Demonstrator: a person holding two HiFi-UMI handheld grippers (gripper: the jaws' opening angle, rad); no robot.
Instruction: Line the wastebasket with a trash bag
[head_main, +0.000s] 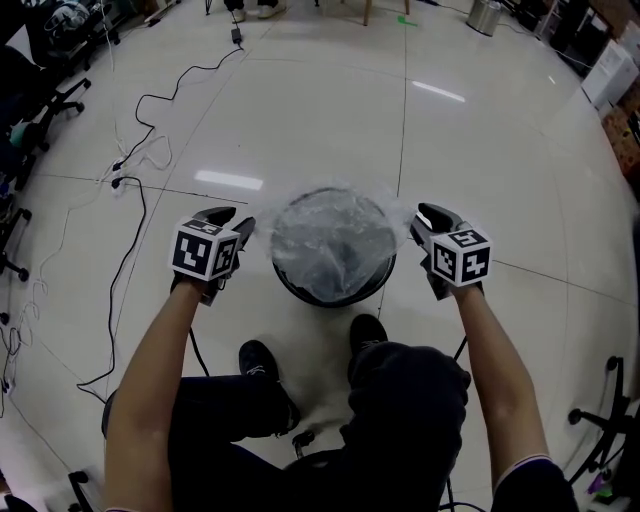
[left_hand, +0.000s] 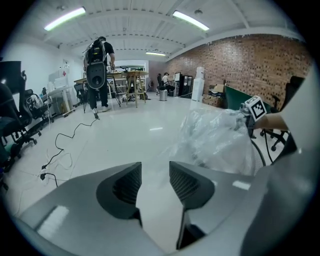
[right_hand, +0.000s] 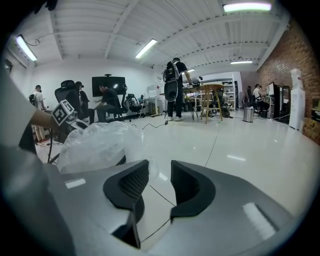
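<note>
The black round wastebasket stands on the floor between my two grippers. A clear trash bag is draped over its mouth and sags inside. My left gripper hovers just off the bag's left edge, open, with only floor showing between its jaws. My right gripper hovers off the right edge, also open and holding nothing. In the left gripper view the crumpled bag lies ahead to the right of the open left gripper. In the right gripper view the bag lies to the left of the open right gripper.
Black cables trail across the glossy floor on the left. Office chairs stand at the far left, and a chair base at the lower right. My shoes rest just behind the basket. People and tables stand far off.
</note>
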